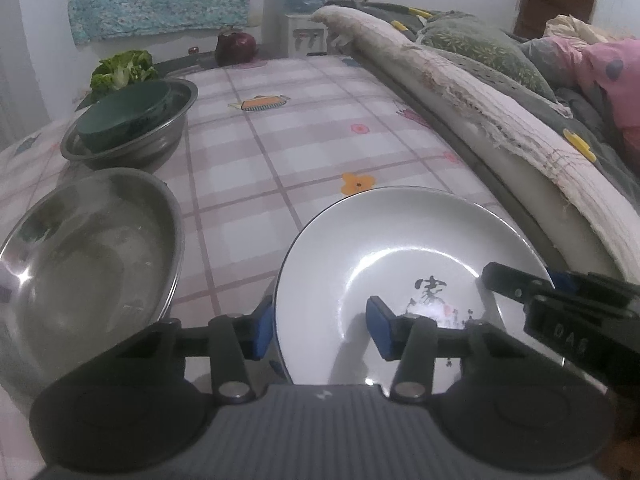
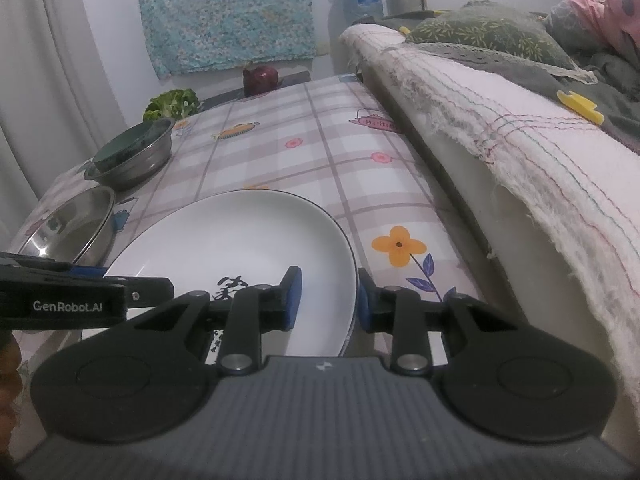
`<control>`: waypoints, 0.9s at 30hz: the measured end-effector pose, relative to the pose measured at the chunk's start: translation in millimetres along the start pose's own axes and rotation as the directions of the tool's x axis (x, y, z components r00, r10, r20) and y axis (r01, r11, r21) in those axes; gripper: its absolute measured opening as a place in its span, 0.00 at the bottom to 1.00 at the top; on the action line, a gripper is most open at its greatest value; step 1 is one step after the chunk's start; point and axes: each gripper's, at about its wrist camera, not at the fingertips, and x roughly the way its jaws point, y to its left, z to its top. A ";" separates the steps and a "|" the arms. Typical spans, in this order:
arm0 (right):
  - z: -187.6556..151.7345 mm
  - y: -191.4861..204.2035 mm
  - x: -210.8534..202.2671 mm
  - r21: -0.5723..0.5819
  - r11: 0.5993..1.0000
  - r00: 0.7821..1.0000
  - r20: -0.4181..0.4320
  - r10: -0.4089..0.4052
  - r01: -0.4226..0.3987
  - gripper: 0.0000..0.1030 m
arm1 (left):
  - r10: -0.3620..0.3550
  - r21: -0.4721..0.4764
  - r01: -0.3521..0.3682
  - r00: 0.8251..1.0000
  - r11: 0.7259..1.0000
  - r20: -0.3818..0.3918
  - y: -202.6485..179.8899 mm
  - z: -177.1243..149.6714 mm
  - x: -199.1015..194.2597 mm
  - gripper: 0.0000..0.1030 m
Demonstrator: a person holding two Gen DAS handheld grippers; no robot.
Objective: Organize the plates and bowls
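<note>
A checked tablecloth (image 1: pixel 280 140) covers the long table, its right edge running against a padded bed edge (image 1: pixel 460 92); bare cloth stretches away beyond the dishes. The white plate (image 1: pixel 400 248) sits near the front, close to that right edge. Left of it lies an empty steel basin (image 1: pixel 92 240), and farther back a second steel basin (image 1: pixel 160 136) holds a dark green bowl (image 1: pixel 124 116). The left gripper (image 1: pixel 320 330) straddles the plate's left rim, pads apart, one inside and one outside. The right gripper (image 2: pixel 326 300) brackets the right rim the same way, not clamped. Only the right view shows the teapot print (image 2: pixel 374 122).
</note>
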 end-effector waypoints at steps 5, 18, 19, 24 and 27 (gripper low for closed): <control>-8.7 -0.7 -9.1 -0.010 1.000 1.000 -0.003 0.012 -0.012 0.26 | -0.013 0.017 0.014 1.000 1.000 -0.009 1.1 -9.2 -4.5 0.46; -18.9 3.1 -16.3 -0.014 1.000 1.000 0.021 0.009 -0.008 0.27 | 0.025 0.023 -0.025 1.000 0.999 0.013 -6.1 -12.2 -6.9 0.48; -18.4 4.1 -16.5 -0.013 1.000 1.000 0.021 0.003 -0.003 0.27 | 0.030 0.019 -0.030 1.000 0.999 0.010 -6.5 -11.6 -6.9 0.48; -15.9 6.9 -18.9 -0.013 1.000 0.999 0.030 -0.010 0.010 0.27 | 0.034 0.008 -0.034 0.999 0.999 0.002 -6.4 -10.0 -9.2 0.47; -13.8 6.8 -19.4 -0.006 1.000 0.999 0.031 -0.017 0.017 0.27 | 0.032 0.007 -0.032 0.999 0.999 0.002 -6.9 -9.4 -11.0 0.47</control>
